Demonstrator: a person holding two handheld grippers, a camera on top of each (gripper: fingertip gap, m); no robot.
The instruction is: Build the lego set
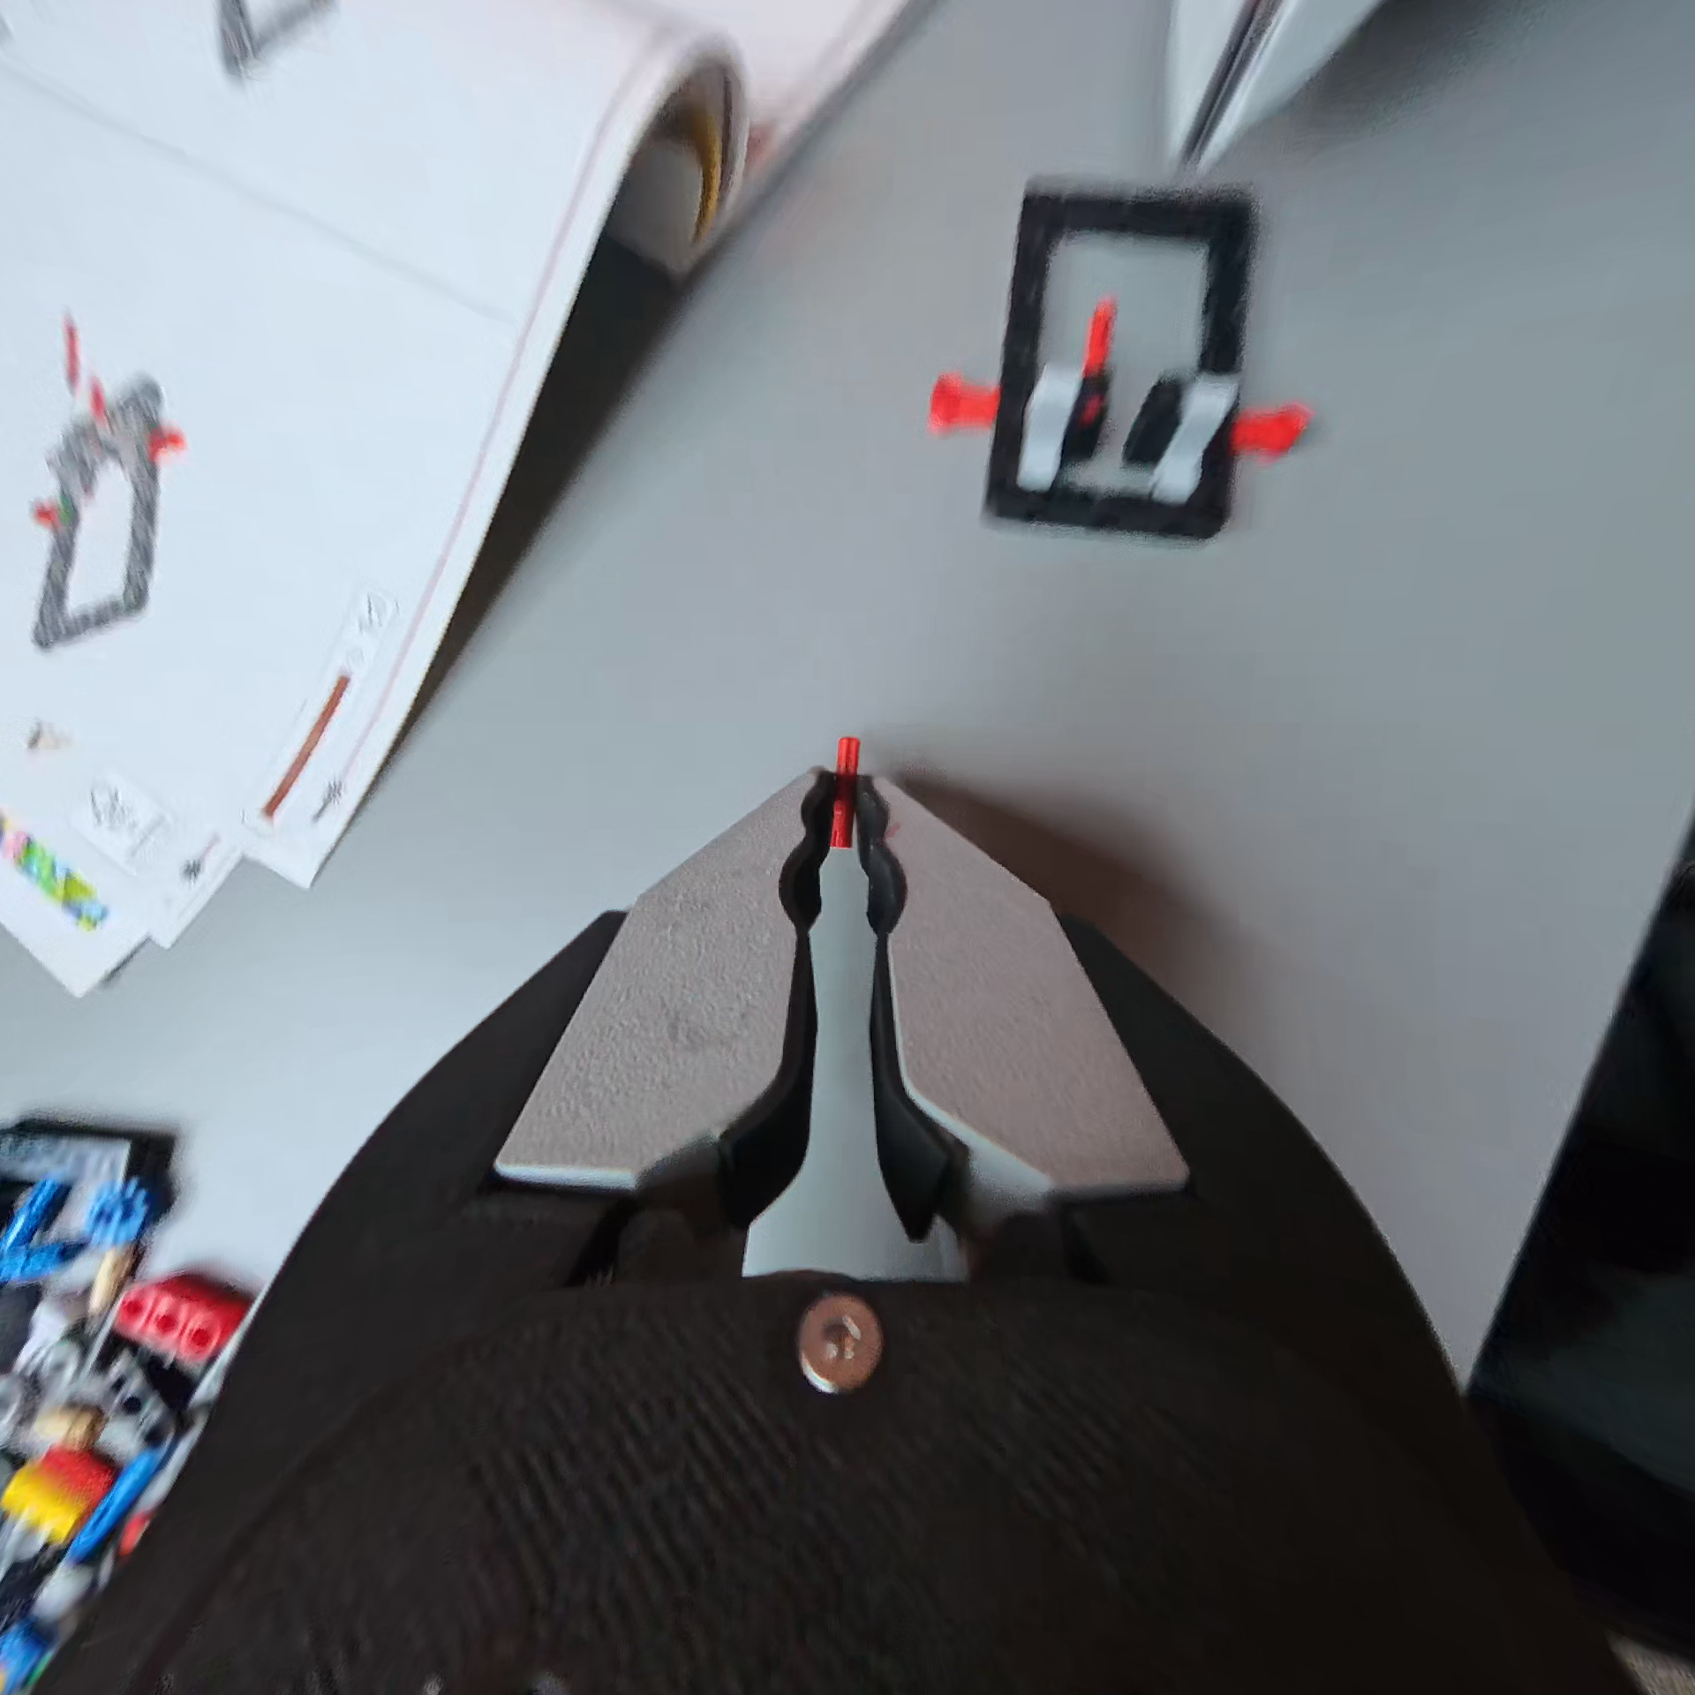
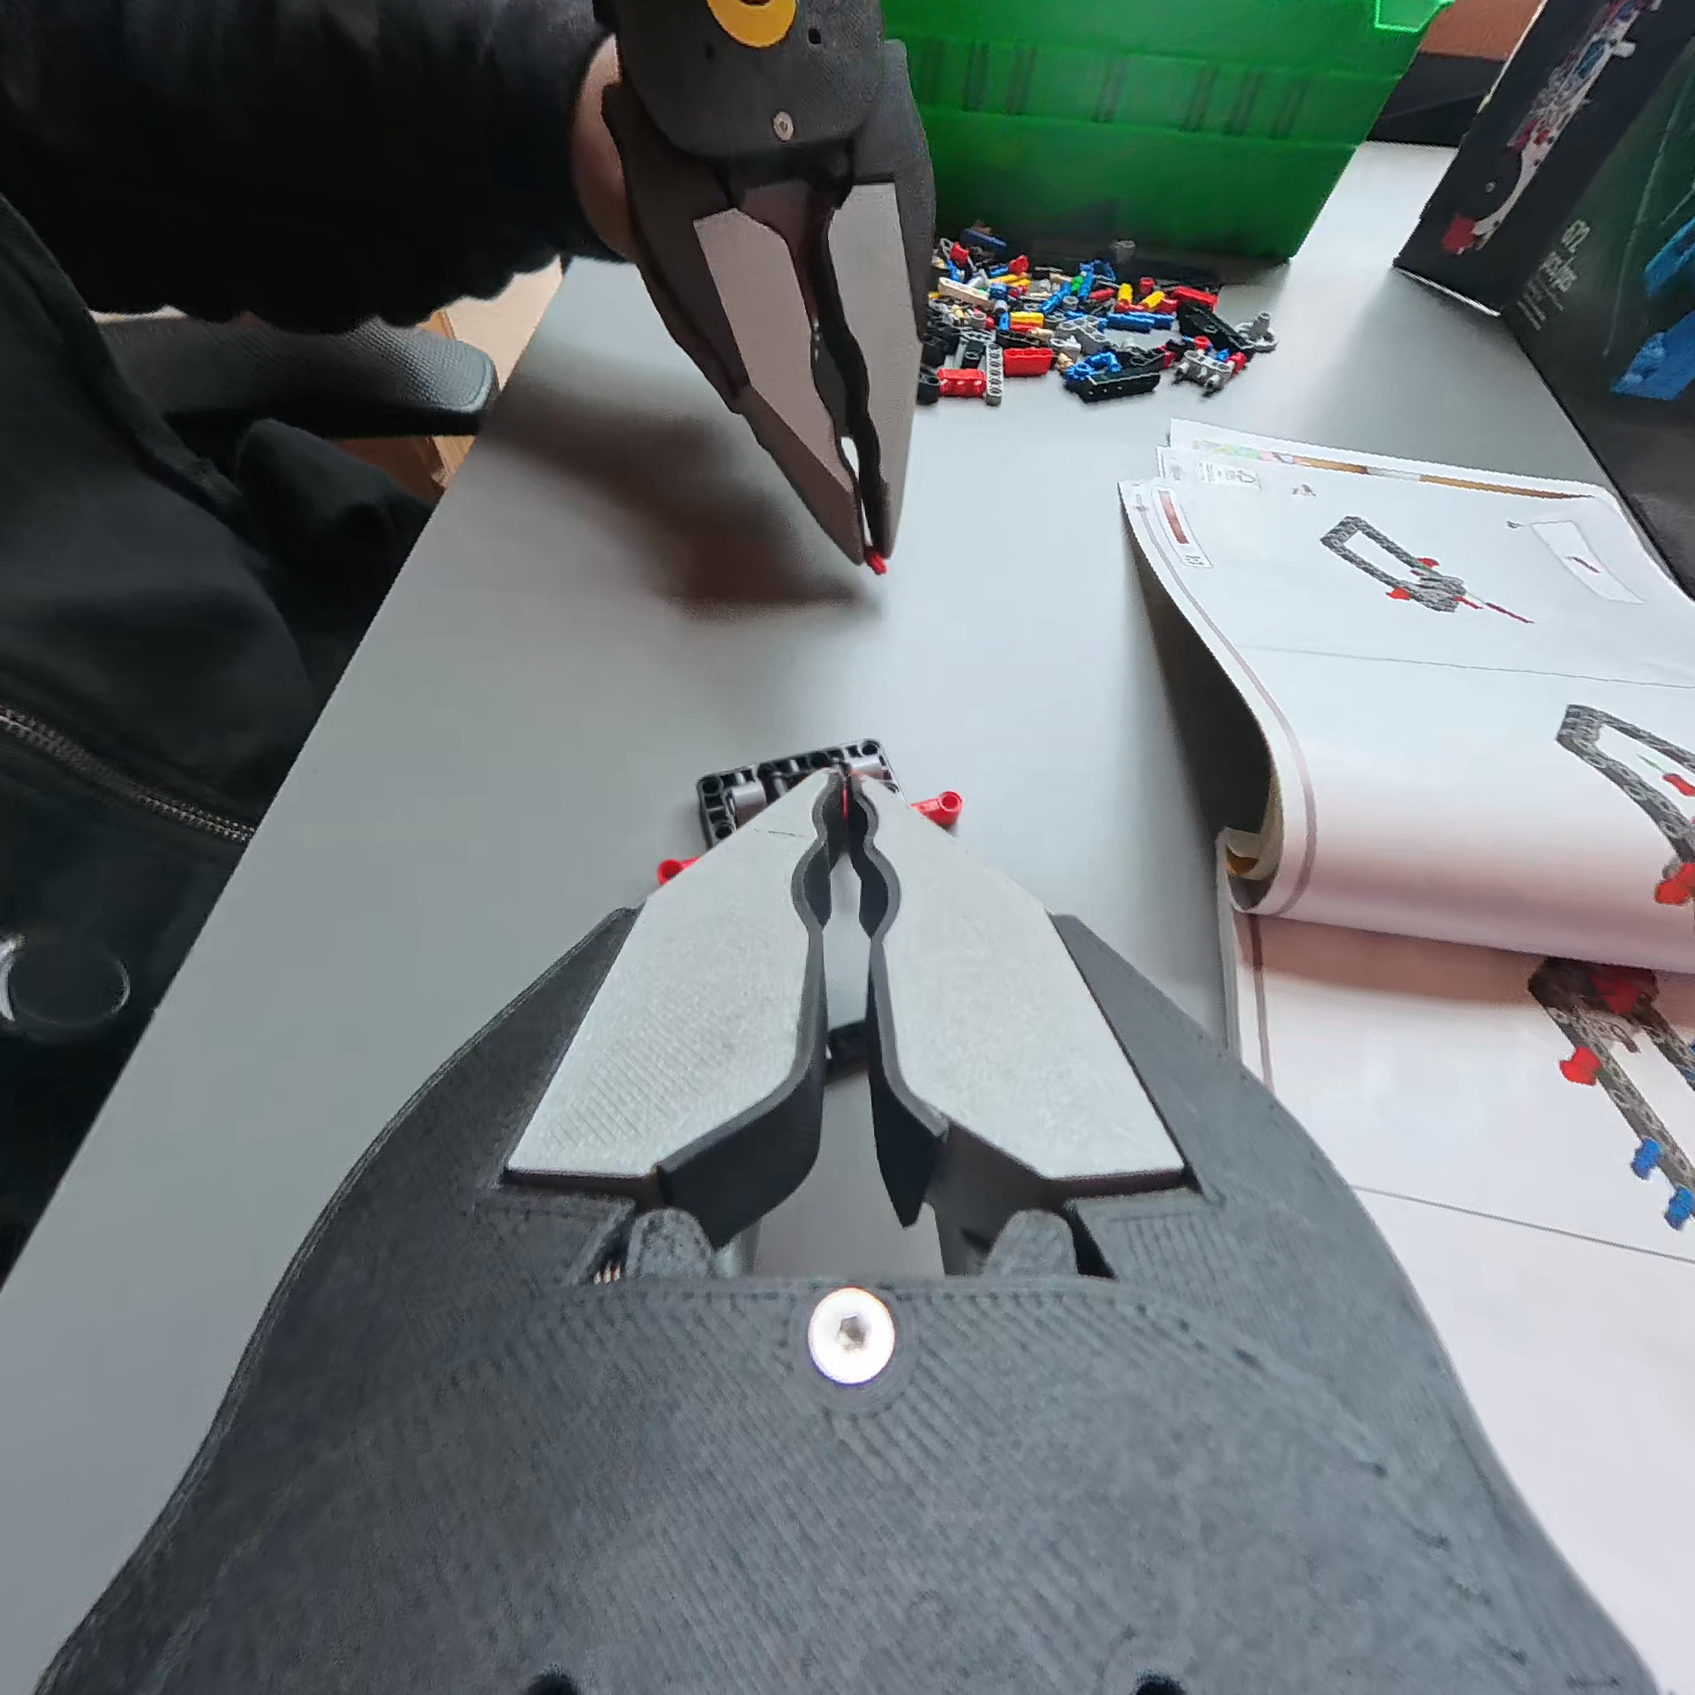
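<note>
A black rectangular lego frame [image 1: 1114, 509] lies flat on the grey table, with grey pieces inside, a red axle [image 1: 1099, 335] in its middle and red pins on both sides. My left gripper [image 1: 846, 780] is shut on a small red pin [image 1: 846, 757], short of the frame; it also shows in the right wrist view [image 2: 871, 550], held just above the table. My right gripper [image 2: 844, 796] is over the frame [image 2: 725, 807], jaws together. A thin red streak shows between its tips; I cannot tell whether it is held.
An open instruction booklet [image 2: 1422, 734] lies to the right of the frame [image 1: 275, 321]. A pile of loose pieces [image 2: 1082, 321] sits before a green bin [image 2: 1146, 119]. A dark set box [image 2: 1578, 183] stands far right. A dark sleeve [image 2: 275, 138] and the table's edge are left.
</note>
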